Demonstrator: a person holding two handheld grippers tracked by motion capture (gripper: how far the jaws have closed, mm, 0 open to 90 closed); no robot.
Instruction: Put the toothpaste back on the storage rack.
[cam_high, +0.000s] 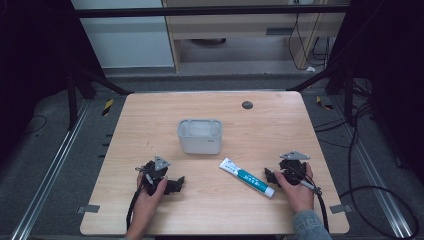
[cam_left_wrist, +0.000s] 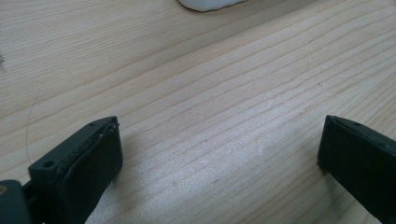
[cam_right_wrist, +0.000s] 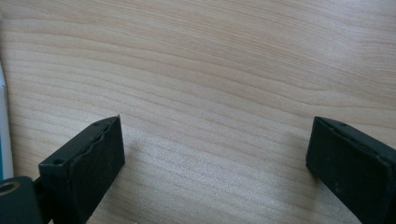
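- The toothpaste tube (cam_high: 247, 177) lies flat on the desk (cam_high: 150, 120), slanted, its cap end toward the person and its flat end toward the white box (cam_high: 200, 135). It sits just beside the right gripper (cam_high: 270, 176), off the tips of its fingers and not between them.
- In the right gripper view a sliver of the tube (cam_right_wrist: 3, 135) shows at the left edge, outside the left finger (cam_right_wrist: 88, 163); bare wood lies between the two fingers.
- The right gripper's fingers are spread wide with nothing in them, which suits a reach for the tube; its hand rests low on the desk, the fingers aimed toward the tube.
- The open white box stands beyond the tube, well apart from both pairs of fingers, likely where the tube is meant to go.
- The left gripper (cam_high: 176, 184) rests on the desk on the far side of the tube, its fingers (cam_left_wrist: 88, 163) also spread and empty, with a corner of the white box (cam_left_wrist: 208, 3) far ahead of them. It seems parked out of the way.
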